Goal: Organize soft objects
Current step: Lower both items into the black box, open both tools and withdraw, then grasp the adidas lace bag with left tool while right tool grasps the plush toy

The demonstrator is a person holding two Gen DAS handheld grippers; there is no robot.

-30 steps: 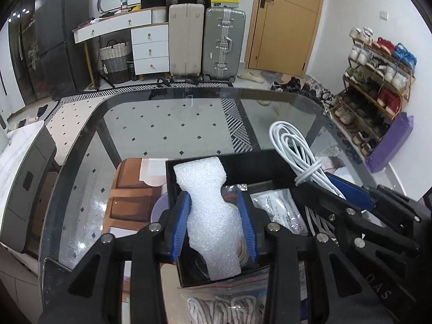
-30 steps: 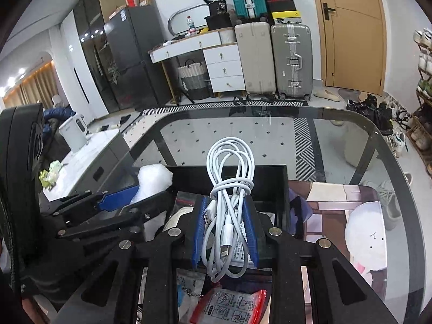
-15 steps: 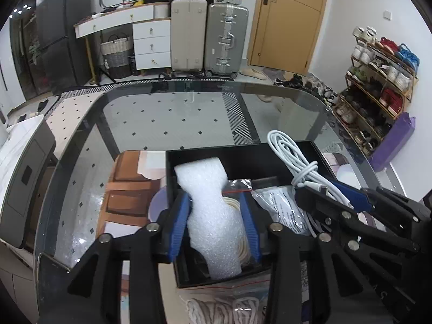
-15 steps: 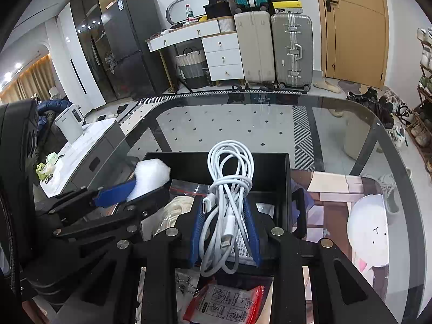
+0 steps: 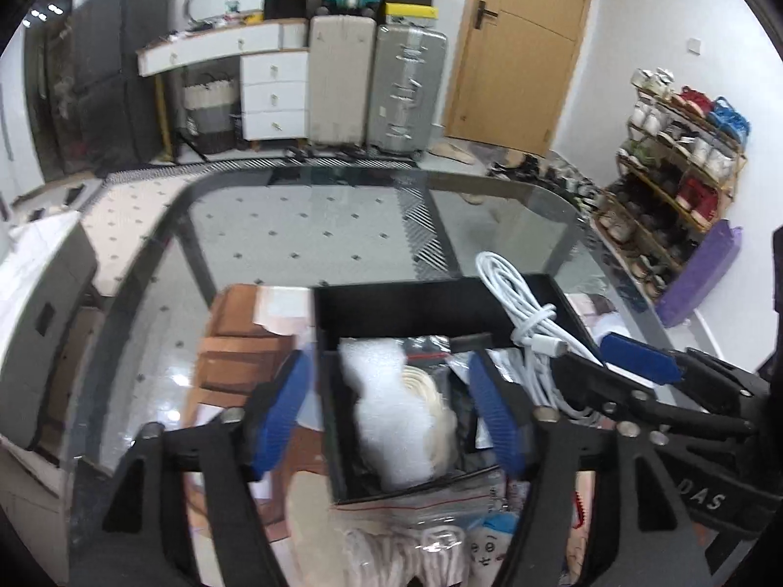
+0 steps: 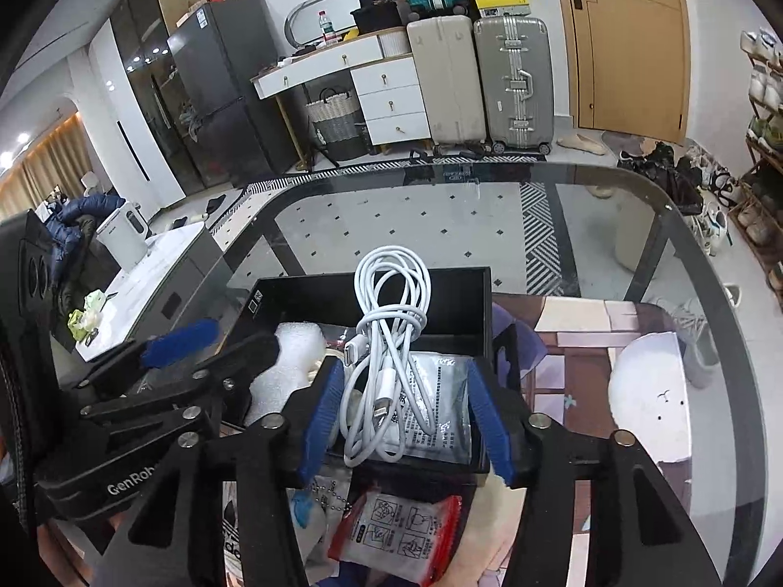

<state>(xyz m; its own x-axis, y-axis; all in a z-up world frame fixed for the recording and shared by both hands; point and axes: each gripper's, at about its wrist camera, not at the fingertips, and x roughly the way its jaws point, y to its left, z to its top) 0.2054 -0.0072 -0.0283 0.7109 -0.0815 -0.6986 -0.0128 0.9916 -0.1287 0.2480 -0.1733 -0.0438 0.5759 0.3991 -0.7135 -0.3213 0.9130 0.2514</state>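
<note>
A black box [image 5: 406,308] [image 6: 303,293] stands on the glass table. A white foam piece [image 5: 386,406] [image 6: 288,357] lies in its left part beside a cream rope coil [image 5: 433,401]. A coiled white cable [image 6: 391,342] [image 5: 523,323] rests in its right part on a silver foil packet [image 6: 430,391]. My left gripper [image 5: 391,411] is open, its blue pads spread either side of the foam. My right gripper [image 6: 406,416] is open, pads spread either side of the cable.
Near the box's front edge lie a red-edged packet [image 6: 396,538], a clear bag of rope [image 5: 406,548] and small soft items. A patterned mat [image 6: 587,367] with a white round plush [image 6: 651,406] lies to the right. The glass table [image 5: 303,230] extends beyond.
Both grippers opened: the left let go of the foam piece and the right let go of the white cable. Both objects now rest in the black box.
</note>
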